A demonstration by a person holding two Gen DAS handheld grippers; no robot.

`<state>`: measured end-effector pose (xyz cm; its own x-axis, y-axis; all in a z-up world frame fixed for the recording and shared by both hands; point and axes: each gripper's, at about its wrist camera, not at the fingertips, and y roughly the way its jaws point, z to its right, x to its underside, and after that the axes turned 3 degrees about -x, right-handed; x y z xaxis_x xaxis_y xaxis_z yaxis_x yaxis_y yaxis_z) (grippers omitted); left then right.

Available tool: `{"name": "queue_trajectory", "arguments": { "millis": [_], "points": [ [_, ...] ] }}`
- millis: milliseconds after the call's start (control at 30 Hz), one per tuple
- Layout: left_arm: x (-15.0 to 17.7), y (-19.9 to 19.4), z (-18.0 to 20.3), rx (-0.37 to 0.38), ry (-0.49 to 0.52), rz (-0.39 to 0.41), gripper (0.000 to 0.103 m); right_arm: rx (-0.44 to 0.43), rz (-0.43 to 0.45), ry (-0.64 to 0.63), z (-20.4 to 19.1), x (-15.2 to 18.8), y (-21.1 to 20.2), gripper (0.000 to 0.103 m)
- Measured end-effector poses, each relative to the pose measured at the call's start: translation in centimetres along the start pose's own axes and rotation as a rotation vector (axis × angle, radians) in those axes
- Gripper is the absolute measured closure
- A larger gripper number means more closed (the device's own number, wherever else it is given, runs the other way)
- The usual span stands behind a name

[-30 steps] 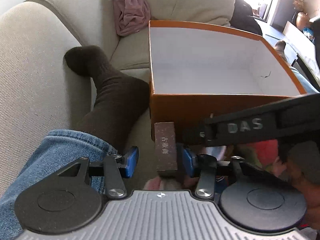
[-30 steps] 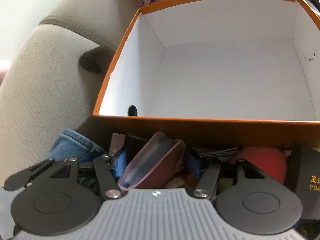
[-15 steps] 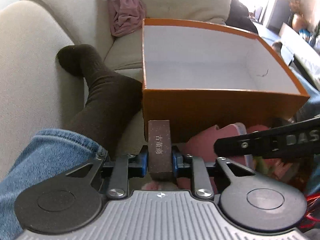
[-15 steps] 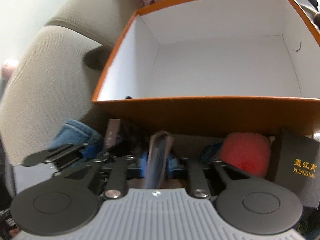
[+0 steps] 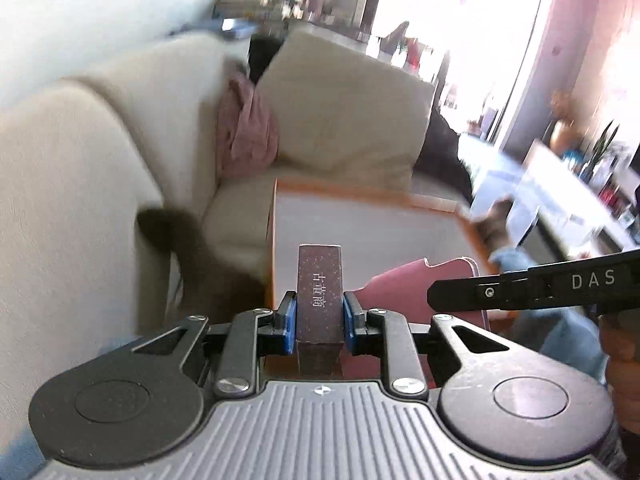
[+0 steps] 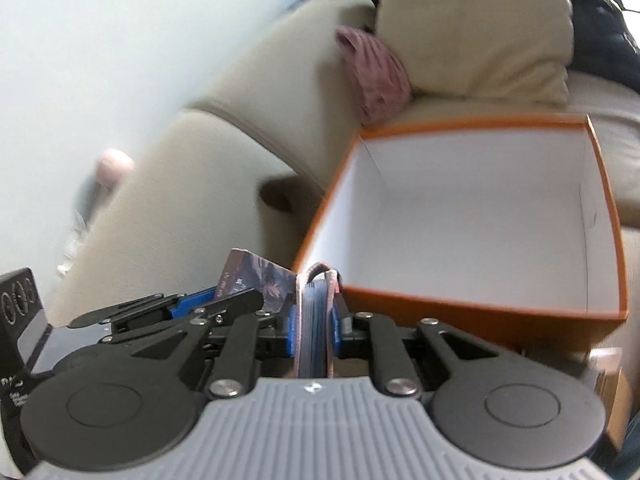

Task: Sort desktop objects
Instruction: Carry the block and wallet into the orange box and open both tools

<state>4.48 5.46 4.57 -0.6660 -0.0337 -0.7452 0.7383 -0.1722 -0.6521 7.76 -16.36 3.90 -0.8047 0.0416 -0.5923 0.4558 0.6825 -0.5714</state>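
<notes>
Left wrist view: left gripper [image 5: 319, 316] pinches a slim dark-brown printed carton [image 5: 319, 294] upright, right gripper [image 6: 314, 328] clamps a flat pink-covered pouch [image 6: 314, 320] edge-on, both raised just short of the orange white-lined cardboard box [image 6: 480, 308] near rim, presumably for dropping inside.

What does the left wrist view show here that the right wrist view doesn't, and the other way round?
Left wrist only: the left hand-held gripper clamped on a small brown box, and a bright room beyond the sofa.

Right wrist only: the right hand-held gripper clamped on a thin pink case, and the whole empty inside of the orange box.

Both: orange box, pink cloth, cushion.
</notes>
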Motion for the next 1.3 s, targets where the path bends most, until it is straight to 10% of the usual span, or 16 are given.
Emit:
{"name": "queue_trajectory", "arguments": {
  "millis": [300,667,1300],
  "points": [
    [-6.4,8.8,1.1,-0.037,0.020,-0.046,0.077,0.154,0.044,0.093,4.6,-6.2,4.1,0.086],
    [-5.0,19.4,1.6,-0.110,0.138,-0.153,0.077,0.193,-0.037,0.195,11.1,-10.0,13.8,0.086],
    [-4.3,20.9,2.2,-0.142,0.233,-0.099,0.069,0.169,-0.103,0.255,12.8,-11.4,19.6,0.084]
  ]
}}
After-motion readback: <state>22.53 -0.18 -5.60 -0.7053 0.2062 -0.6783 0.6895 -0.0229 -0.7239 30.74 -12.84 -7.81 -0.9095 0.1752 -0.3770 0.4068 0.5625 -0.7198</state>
